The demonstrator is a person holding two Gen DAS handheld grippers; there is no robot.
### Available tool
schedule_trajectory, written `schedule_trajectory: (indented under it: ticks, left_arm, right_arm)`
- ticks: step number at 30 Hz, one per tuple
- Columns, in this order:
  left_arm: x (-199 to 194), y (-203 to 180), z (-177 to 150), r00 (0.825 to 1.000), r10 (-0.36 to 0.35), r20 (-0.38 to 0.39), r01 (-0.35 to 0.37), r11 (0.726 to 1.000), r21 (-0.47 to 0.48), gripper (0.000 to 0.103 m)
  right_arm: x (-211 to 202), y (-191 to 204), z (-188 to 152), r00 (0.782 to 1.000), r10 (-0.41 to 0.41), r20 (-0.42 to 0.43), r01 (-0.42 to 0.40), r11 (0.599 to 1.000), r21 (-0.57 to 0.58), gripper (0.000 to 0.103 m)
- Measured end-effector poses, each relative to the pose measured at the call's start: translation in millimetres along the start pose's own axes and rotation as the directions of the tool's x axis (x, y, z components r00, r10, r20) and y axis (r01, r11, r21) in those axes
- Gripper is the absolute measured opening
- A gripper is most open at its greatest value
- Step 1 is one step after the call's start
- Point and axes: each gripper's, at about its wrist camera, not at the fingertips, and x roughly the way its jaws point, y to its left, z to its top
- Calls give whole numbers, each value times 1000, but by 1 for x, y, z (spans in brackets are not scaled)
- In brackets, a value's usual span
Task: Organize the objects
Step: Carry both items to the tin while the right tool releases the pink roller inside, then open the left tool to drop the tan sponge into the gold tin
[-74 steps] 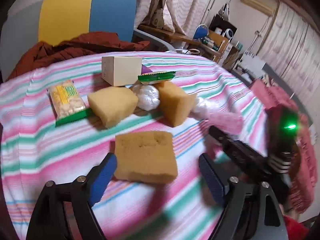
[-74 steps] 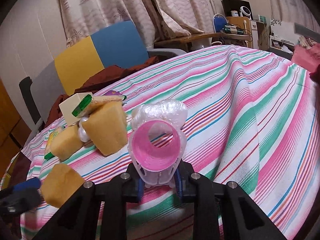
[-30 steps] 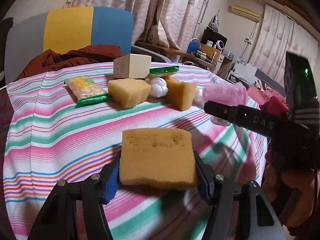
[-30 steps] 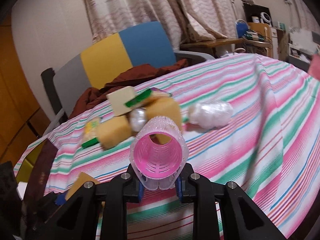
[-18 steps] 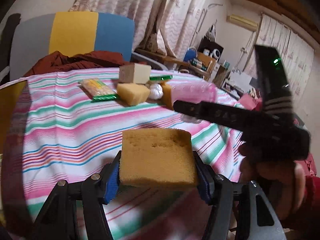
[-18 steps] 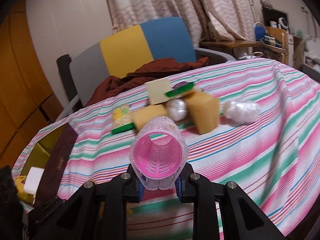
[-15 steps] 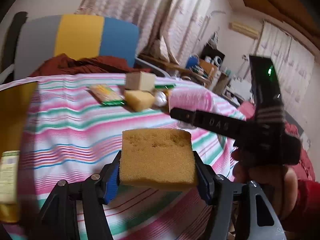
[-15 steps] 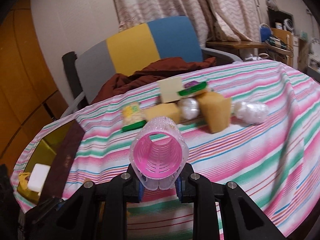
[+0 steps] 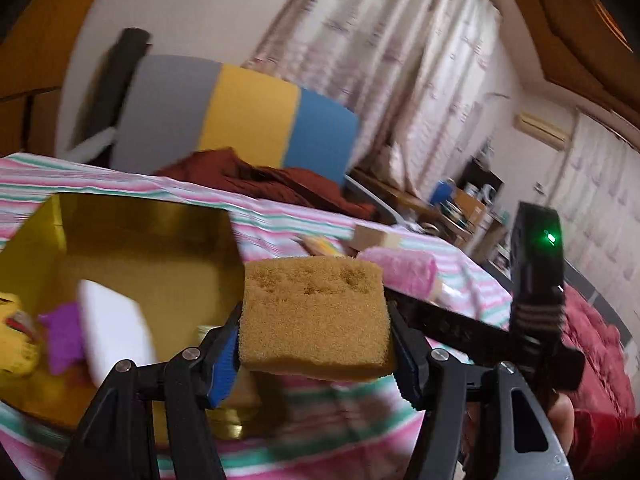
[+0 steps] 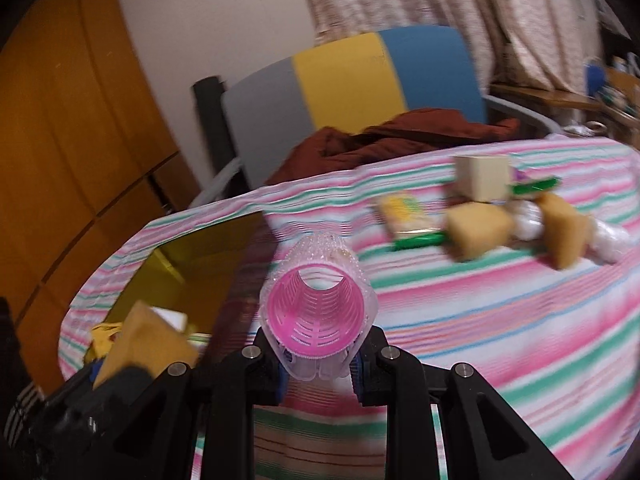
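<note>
My left gripper is shut on a yellow-brown sponge and holds it in the air just right of an open gold box. The box holds a white block, a purple item and a yellow item. My right gripper is shut on a pink hair roller, which also shows in the left wrist view. The box shows at the left in the right wrist view, with the held sponge over it.
On the striped tablecloth lie two more sponges, a cream box, a snack packet and white wrapped balls. A grey, yellow and blue chair with a red-brown cloth stands behind.
Both grippers have swung left with their loads. The gold box has come into view, and the sponge is now beside its right wall. The pile of objects has shifted to the right.
</note>
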Motion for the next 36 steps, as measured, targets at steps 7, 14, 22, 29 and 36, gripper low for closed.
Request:
schedule_trajectory:
  ticks: [7, 14, 22, 29, 36]
  left_arm:
    - [-12, 61, 21, 992, 118, 36, -115, 990, -78, 65]
    - [-26, 105, 28, 979, 200, 43, -191, 970, -152, 65]
    - [-28, 126, 29, 969, 246, 32, -235, 950, -203, 65]
    - [-16, 136, 40, 950, 313, 11, -305, 932, -198, 66]
    - [-4, 156, 47, 914, 401, -63, -404, 879, -253, 78]
  right_arm:
    - [41, 65, 6, 993, 98, -67, -105, 990, -97, 24]
    - [92, 104, 10, 982, 119, -144, -137, 982, -128, 29]
    - [86, 107, 11, 990, 99, -101, -112, 985, -128, 69]
    - [58, 103, 4, 992, 117, -53, -123, 986, -112, 78]
    - [45, 93, -4, 991, 128, -49, -132, 988, -75, 78]
